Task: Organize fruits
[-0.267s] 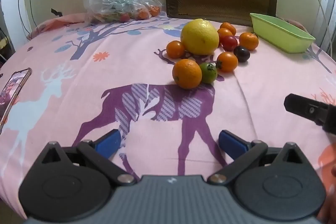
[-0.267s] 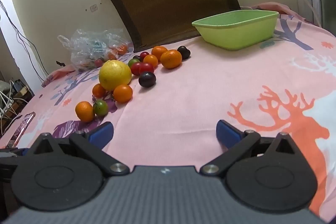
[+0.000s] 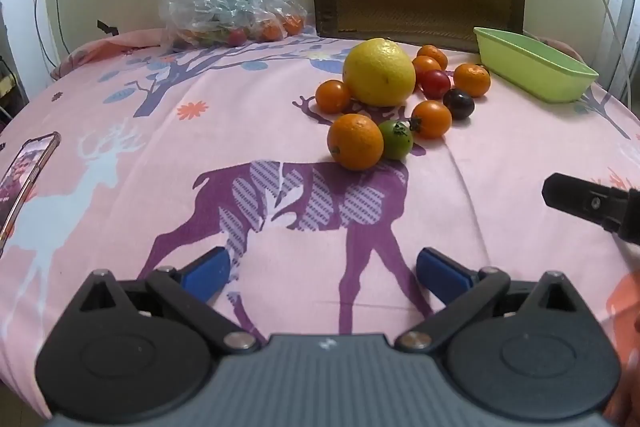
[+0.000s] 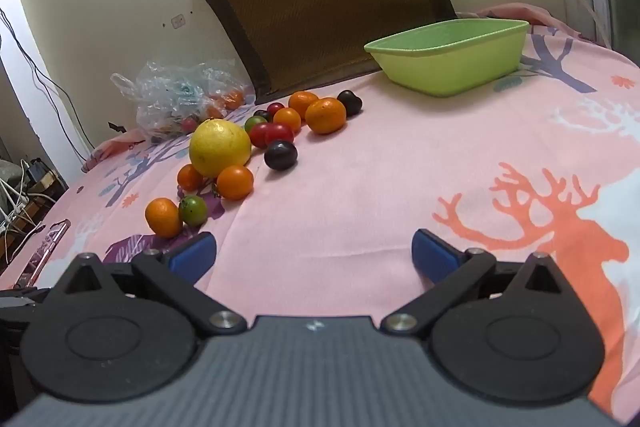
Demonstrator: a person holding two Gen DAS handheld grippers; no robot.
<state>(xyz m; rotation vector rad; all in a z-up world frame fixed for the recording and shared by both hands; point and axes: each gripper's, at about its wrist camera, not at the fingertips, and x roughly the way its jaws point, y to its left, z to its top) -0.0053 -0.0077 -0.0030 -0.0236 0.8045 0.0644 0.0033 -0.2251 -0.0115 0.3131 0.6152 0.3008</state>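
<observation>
Clearly both the left gripper and the right gripper are hovering released and empty over the pink cloth; the fruits are lying loose beside the green tray, probably awaiting sorting into it.

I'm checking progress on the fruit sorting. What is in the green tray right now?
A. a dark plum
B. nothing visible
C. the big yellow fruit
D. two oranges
B: the green tray shows only bare inside, while the big yellow fruit and the small fruits lie on the cloth.
</observation>
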